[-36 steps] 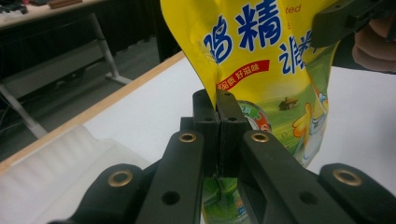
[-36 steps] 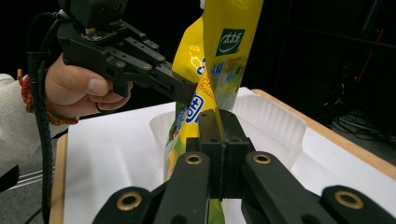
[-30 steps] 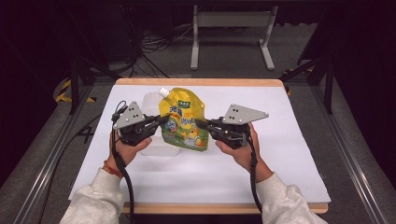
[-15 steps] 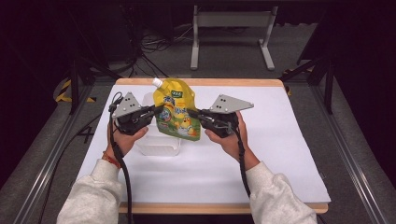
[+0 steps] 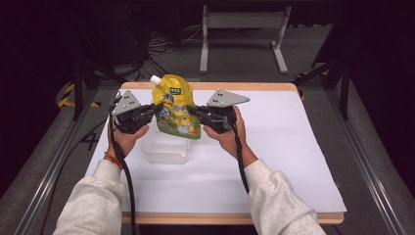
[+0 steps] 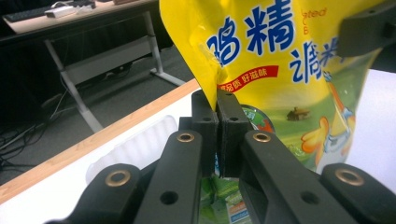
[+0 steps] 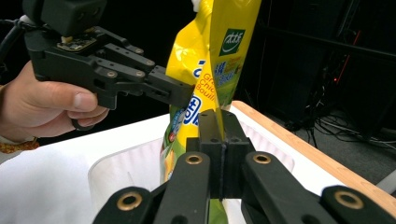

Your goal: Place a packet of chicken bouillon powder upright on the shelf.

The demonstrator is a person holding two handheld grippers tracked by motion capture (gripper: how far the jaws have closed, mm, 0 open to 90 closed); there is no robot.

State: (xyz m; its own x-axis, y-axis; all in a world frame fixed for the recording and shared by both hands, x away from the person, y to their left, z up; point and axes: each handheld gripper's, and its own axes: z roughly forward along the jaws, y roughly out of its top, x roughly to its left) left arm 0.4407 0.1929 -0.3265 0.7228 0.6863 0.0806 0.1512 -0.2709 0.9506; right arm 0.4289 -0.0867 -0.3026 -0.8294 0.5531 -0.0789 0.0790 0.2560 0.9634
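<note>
Both grippers pinch the yellow pouch (image 5: 176,110) by its side edges, left gripper (image 5: 152,111) at 9 o'clock, right gripper (image 5: 192,110) at 3 o'clock, fingers closed, holding it upright above the clear container (image 5: 164,151) on the desk (image 5: 293,147), probably to lower it in.

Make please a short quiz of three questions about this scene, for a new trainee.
1. True or false: the yellow pouch lies flat on the table.
2. Which grippers grip the pouch? A) left gripper alone B) right gripper alone C) both
3. What stands on the white sheet under the pouch?

Key:
1. False; it is held upright, spout up.
2. C, one on each side edge.
3. A clear plastic container.
</note>
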